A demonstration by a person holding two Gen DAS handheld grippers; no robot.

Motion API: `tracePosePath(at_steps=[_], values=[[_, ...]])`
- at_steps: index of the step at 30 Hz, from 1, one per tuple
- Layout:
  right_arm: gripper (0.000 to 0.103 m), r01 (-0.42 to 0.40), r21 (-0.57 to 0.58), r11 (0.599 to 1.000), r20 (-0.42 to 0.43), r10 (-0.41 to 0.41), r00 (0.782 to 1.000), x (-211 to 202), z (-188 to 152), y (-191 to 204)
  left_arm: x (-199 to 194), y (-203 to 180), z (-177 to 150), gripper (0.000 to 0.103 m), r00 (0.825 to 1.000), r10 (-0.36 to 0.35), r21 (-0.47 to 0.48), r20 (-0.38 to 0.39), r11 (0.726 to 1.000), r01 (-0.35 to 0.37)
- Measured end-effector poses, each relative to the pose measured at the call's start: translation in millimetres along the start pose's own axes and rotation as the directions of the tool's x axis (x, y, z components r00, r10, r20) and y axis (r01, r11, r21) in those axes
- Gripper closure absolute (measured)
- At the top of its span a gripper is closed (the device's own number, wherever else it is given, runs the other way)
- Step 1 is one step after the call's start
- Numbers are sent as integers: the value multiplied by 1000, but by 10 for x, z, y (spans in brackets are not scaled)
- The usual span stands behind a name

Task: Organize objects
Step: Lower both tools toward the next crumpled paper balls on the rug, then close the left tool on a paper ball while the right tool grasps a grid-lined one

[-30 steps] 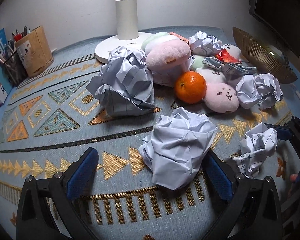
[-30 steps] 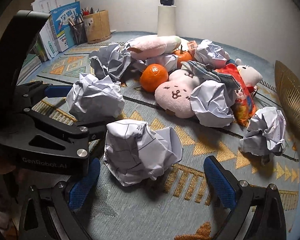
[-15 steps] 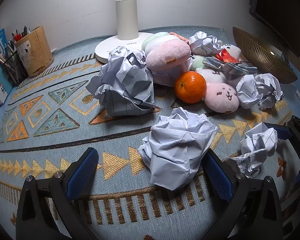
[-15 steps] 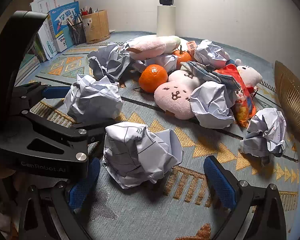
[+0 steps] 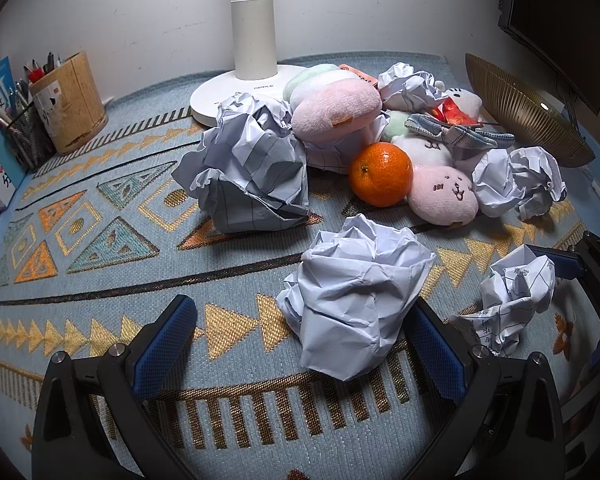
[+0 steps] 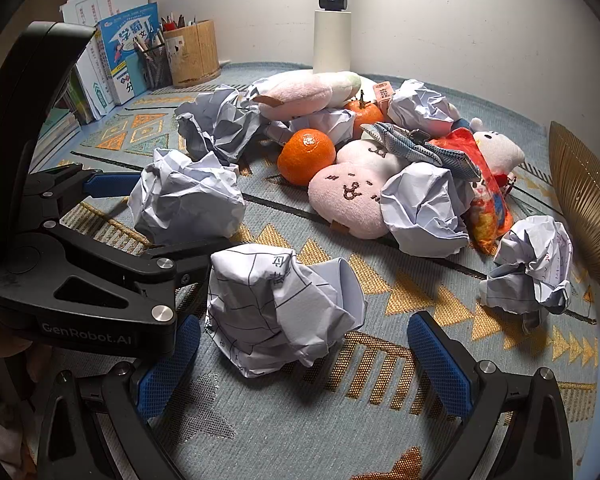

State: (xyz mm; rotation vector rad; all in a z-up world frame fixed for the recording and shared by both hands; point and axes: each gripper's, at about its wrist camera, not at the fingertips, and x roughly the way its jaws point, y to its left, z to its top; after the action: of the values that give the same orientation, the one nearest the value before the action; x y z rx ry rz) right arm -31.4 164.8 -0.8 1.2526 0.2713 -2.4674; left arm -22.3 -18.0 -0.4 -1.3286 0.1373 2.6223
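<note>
Paper ball (image 5: pixel 356 300) touching left hand-held gripper (image 5: pixel 300 344) pad.

Light falls from above and behind, apparently from the desk lamp (image 5: pixel 253 36) whose head sits out of frame, so the wall (image 6: pixel 440 20) glows brightest beside its column. The patterned mat (image 5: pixel 100 264) is evenly but softly lit, slightly cool in tone. Crumpled paper (image 5: pixel 352 300) throws short, soft shadows toward the cameras. The gold bowl (image 5: pixel 528 116) catches a small glint. Both fisheye views bend straight lines strongly and darken to black in the corners. Focus is sharp at centre, with no motion blur.
</note>
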Motion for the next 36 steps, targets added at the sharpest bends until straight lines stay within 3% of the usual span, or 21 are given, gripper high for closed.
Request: tracePosePath(at_steps=[36], values=[[0,9,17,1000,2,-9,1000,64,83,37,-17,-7,11,0,1000,2,3,-1,1000,-2]])
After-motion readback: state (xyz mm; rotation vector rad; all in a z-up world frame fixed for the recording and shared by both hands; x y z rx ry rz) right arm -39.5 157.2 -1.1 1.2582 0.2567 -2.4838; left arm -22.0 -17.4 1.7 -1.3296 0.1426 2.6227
